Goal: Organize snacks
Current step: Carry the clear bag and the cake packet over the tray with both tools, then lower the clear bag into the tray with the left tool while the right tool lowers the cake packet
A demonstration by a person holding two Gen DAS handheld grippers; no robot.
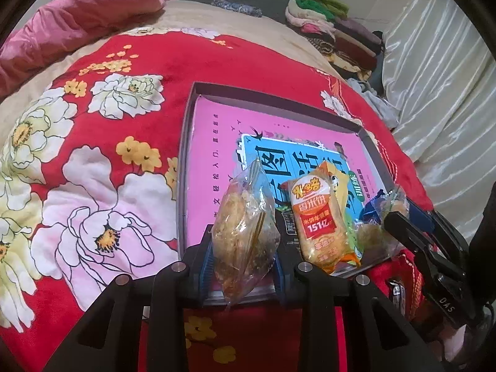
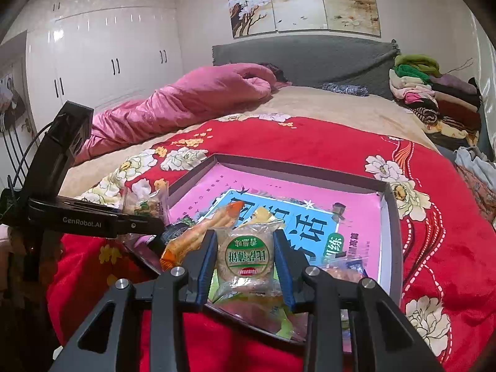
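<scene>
Snacks lie gathered at the near end of a shallow grey box (image 1: pixel 189 130) that rests on a bed covered by a red blanket (image 1: pixel 93 142) with large white and yellow flowers. The floor of the box is a pink sheet (image 1: pixel 210 142) with a blue panel and Chinese lettering.

From the left wrist view, the left gripper (image 1: pixel 245 263) pinches a clear pack (image 1: pixel 245 232) holding a brownish pastry, its blue pads pressed on both sides. The pack stands upright above the near edge of the box. Just to its right, an orange rice-cracker pack (image 1: pixel 322 220) lies in the box. Further right, the right gripper (image 1: pixel 393 217) comes in from the side, closed on a small clear pack, with a blue wrapper (image 1: pixel 370 210) just beside it.

From the right wrist view, the right gripper (image 2: pixel 245 266) pinches a round biscuit (image 2: pixel 245 257) in a clear wrapper with a green label, held over the near edge of the box (image 2: pixel 393 217). The rice-cracker pack (image 2: pixel 201 232) lies just to the left of it. More wrappers sit in the box's near right corner, too crowded to tell apart. At the left, the left gripper (image 2: pixel 155 223) reaches in from the side, holding the clear pack (image 2: pixel 144 206) beside the box's left wall.

Behind, a pink quilt (image 2: pixel 186 102), a grey headboard (image 2: pixel 303 59), a pile of folded clothes (image 2: pixel 434 96) and white wardrobes (image 2: pixel 102 62).
</scene>
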